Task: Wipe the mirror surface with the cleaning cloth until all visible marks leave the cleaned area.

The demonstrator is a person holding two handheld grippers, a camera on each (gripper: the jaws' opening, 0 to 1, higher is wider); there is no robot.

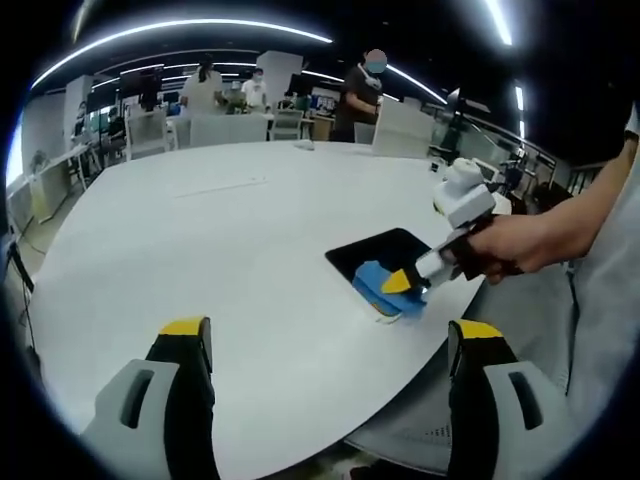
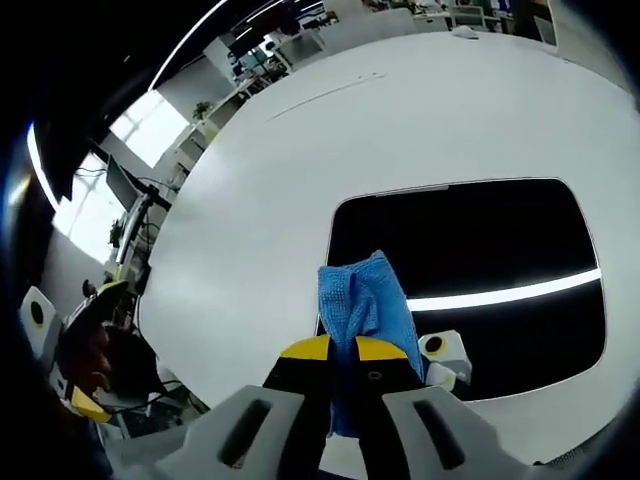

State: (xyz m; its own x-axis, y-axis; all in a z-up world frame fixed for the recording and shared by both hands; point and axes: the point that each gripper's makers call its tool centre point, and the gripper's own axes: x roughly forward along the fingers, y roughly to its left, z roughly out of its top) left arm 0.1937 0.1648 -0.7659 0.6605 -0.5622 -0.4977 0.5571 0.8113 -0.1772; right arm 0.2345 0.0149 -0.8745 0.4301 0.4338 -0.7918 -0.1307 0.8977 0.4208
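Blue cloth | pinched in right claw | on mirror

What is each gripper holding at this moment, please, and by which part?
The right gripper pinches the blue cloth by its near edge, over the mirror. The left gripper holds nothing.

Open office: ceiling light strips, chairs.

Open-plan office. Big white round table w/ white chairs behind, desks w/ monitors along far side, several people standing or sitting at workstations. Long LED strip lights on dark ceiling, bright windows at edge, potted plant nearby.
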